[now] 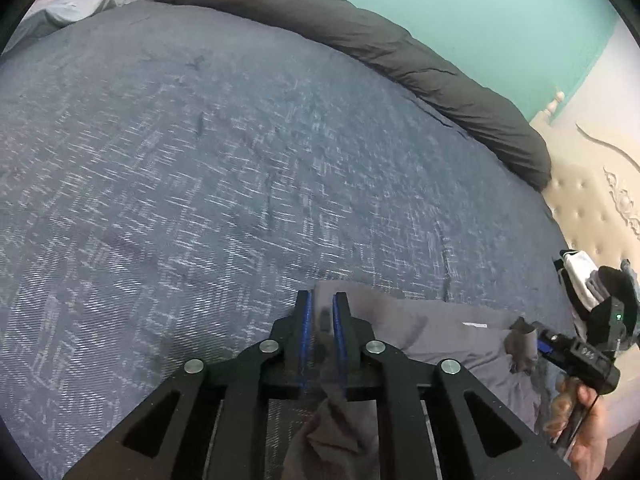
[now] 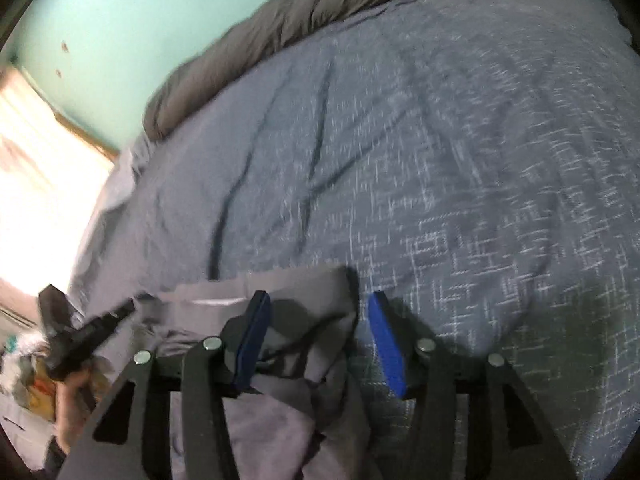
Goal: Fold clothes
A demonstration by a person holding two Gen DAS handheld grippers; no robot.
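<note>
A grey garment [image 1: 440,328] lies crumpled at the near edge of the blue patterned bedspread [image 1: 240,160]. My left gripper [image 1: 323,312] hangs over its left end. The blue pads stand a narrow gap apart with grey cloth loose between them, and a fold droops under the fingers. In the right wrist view the same garment [image 2: 304,360] lies under my right gripper [image 2: 320,300], whose blue pads are wide apart. The left pad is over the cloth and the right pad is over bare bedspread [image 2: 440,160]. Neither pad presses the cloth. The right gripper [image 1: 536,336] also shows at the garment's right end.
A rolled dark grey duvet [image 1: 400,52] runs along the far side of the bed against a turquoise wall. A cream tufted headboard [image 1: 592,208] stands at the right, with a small pile of clothes [image 1: 580,280] before it. A hand [image 1: 588,440] holds the right gripper's handle.
</note>
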